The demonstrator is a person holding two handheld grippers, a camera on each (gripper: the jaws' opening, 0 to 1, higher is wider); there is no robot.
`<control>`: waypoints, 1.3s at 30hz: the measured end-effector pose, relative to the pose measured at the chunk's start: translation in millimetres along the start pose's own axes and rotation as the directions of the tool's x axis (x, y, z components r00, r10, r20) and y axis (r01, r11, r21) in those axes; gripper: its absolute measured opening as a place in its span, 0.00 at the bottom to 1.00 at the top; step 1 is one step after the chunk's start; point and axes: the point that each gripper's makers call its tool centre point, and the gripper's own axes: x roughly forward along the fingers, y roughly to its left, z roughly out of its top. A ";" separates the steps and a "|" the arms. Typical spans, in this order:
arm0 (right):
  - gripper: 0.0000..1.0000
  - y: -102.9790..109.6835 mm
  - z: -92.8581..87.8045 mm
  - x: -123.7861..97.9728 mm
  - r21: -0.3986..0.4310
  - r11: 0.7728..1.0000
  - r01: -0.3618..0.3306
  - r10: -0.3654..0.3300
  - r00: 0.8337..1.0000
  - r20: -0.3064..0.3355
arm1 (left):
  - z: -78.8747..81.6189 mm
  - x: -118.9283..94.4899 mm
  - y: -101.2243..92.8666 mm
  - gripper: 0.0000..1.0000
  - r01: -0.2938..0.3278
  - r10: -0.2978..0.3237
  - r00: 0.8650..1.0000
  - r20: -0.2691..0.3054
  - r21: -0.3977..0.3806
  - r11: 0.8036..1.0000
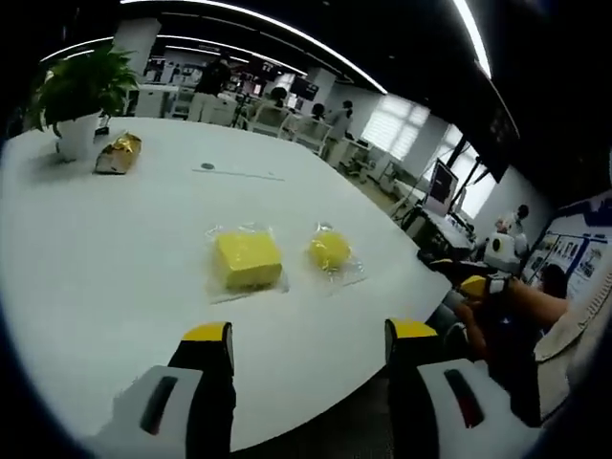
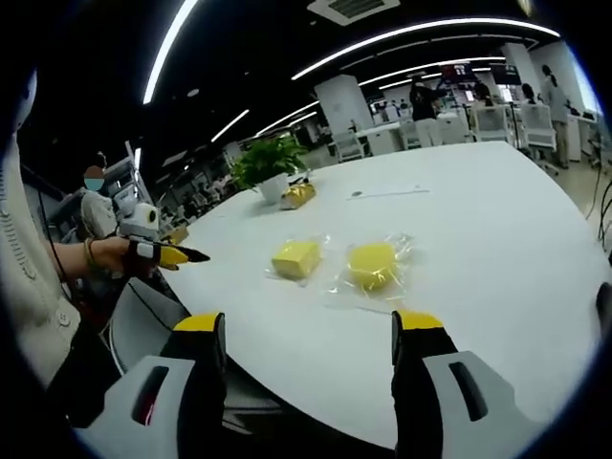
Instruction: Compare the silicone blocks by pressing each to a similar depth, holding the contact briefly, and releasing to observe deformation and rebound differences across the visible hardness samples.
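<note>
left gripper (image 1: 308, 346) spread, empty | right gripper (image 2: 311, 337) spread, empty | square block (image 1: 248, 259) and round block (image 1: 329, 251), bagged, ahead of both, apart, near worktop (image 1: 115, 268) edge

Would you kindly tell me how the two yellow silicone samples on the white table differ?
The square yellow silicone block has flat faces and straight edges; the round yellow silicone piece is curved and looks smaller. The block lies nearer the potted plant. Both sit apart, untouched, in clear plastic wrapping.

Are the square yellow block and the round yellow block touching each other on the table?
Apart. The left gripper view shows bare white table between the square block and the round block.
</note>
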 end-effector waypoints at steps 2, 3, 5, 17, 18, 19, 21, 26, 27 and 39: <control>0.66 -2.1 -1.2 0.2 0.004 1.000 0.003 -0.003 1.000 -0.004 | 5.5 8.2 -5.0 0.62 0.031 -0.030 0.999 0.017 -0.078 0.996; 0.65 -2.8 -1.1 0.0 0.006 1.000 0.003 -0.003 1.000 -0.002 | 10.7 13.7 -9.8 0.61 0.058 -0.054 0.998 0.034 -0.123 0.991; 0.65 -5.2 -1.3 -0.3 0.015 1.000 0.001 -0.001 1.000 0.000 | 18.8 22.1 -13.6 0.61 0.079 -0.068 0.996 0.061 -0.185 0.980; 0.64 -21.2 -0.2 -0.2 0.012 1.000 0.009 -0.009 1.000 -0.017 | 56.6 101.2 -36.7 0.61 0.151 -0.142 0.989 0.050 -0.290 0.945; 0.64 -22.6 2.1 -1.2 0.015 1.000 0.009 -0.009 1.000 -0.011 | 56.7 110.8 -37.3 0.62 0.143 -0.141 0.990 0.026 -0.270 0.952; 0.64 -23.7 3.5 -1.6 0.016 1.000 0.010 -0.010 1.000 -0.007 | 56.4 117.5 -38.5 0.62 0.144 -0.147 0.989 0.009 -0.251 0.957; 0.64 -26.5 5.9 -2.4 0.022 1.000 0.011 -0.011 1.000 -0.001 | 57.1 134.2 -40.9 0.62 0.144 -0.153 0.988 -0.018 -0.249 0.958; 0.64 -34.7 5.0 -3.5 0.042 0.999 0.020 -0.020 1.000 0.001 | 61.3 171.4 -41.6 0.59 0.134 -0.151 0.987 -0.054 -0.236 0.962; 0.63 -36.8 3.8 -4.1 0.043 0.999 0.023 -0.023 1.000 -0.004 | 62.1 176.4 -41.3 0.57 0.131 -0.149 0.987 -0.057 -0.237 0.963; 0.61 -67.7 5.6 -9.5 0.083 0.995 0.059 -0.059 0.998 -0.003 | 58.3 233.1 -14.6 0.59 0.029 -0.067 0.988 -0.141 -0.258 0.966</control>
